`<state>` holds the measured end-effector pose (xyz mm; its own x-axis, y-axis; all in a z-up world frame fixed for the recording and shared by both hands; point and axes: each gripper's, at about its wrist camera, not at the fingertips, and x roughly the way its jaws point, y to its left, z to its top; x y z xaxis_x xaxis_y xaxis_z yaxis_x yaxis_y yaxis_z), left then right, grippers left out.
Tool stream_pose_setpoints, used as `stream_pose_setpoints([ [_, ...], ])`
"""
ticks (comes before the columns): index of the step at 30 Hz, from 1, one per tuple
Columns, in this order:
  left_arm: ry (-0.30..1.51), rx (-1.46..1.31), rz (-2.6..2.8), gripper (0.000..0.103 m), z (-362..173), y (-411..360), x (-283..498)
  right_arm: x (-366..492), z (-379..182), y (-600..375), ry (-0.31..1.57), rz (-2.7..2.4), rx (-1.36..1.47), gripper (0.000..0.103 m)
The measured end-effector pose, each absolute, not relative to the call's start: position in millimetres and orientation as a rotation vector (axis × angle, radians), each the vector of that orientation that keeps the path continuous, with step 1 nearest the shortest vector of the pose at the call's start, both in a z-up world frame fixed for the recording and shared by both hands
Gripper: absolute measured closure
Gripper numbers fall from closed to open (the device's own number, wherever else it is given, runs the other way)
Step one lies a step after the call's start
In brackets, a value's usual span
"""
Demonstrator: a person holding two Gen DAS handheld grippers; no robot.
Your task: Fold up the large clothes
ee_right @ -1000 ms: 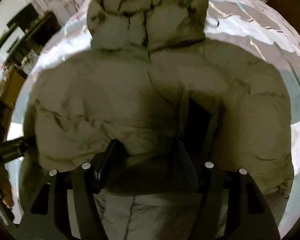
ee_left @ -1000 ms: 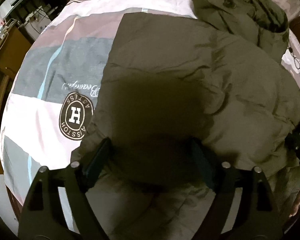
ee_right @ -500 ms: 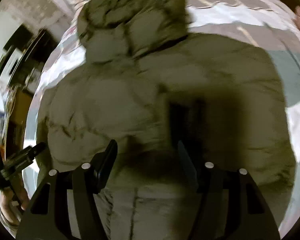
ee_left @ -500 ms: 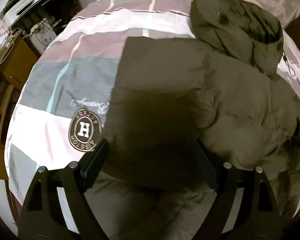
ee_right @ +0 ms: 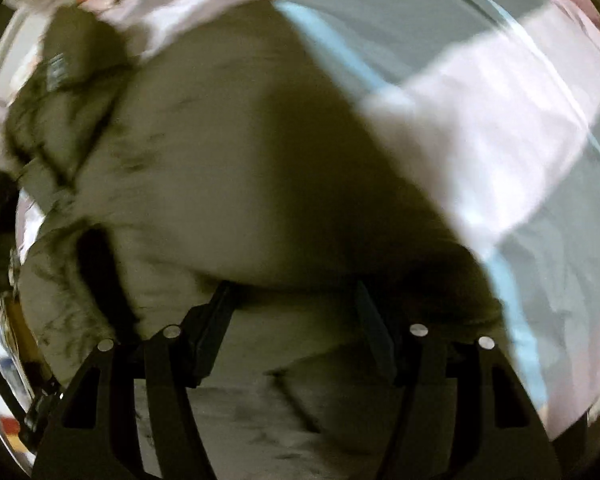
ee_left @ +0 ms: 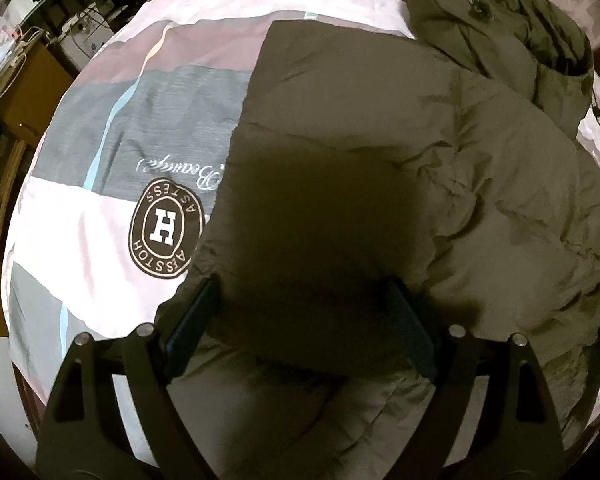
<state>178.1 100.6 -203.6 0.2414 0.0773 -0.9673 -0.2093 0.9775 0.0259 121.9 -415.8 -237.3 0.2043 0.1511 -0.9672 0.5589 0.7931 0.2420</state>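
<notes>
An olive green puffy hooded jacket lies spread on the bed, its hood at the far right end. My left gripper is open and empty, its fingers standing apart over the jacket's near hem. My right gripper is also open and empty, low over the jacket, which is blurred in the right wrist view. The hood shows at the upper left there.
The bed cover has grey, white and mauve blocks and a round "H" badge. Shelves and furniture with cables stand beyond the bed's left edge. The cover lies to the right of the jacket in the right wrist view.
My right gripper has swung to the right across the jacket, so the hood has slid to the upper left and bare bed cover has come into view. My left gripper has barely shifted.
</notes>
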Motion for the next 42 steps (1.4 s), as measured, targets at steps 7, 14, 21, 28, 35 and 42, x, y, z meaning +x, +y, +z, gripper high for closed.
stream_pose_setpoints([
  [7,1.301,-0.128,0.207,0.015,-199,101,177,95,-217,-462,1.215,-0.381,0.815,0.054],
  [14,1.303,-0.081,0.186,0.015,-201,94,178,114,-200,-435,1.160,-0.186,0.717,0.043],
  [21,1.318,-0.111,0.197,0.012,-206,101,179,96,-227,-488,1.214,-0.469,0.762,0.043],
  [28,1.269,-0.121,0.145,0.012,-186,89,171,112,-186,-436,1.093,-0.216,0.704,0.043],
  [35,1.333,-0.021,0.128,0.012,-209,78,176,122,-212,-376,1.275,-0.104,0.528,0.043],
  [42,1.359,-0.030,0.149,0.007,-220,86,179,119,-231,-395,1.326,-0.168,0.565,0.043],
])
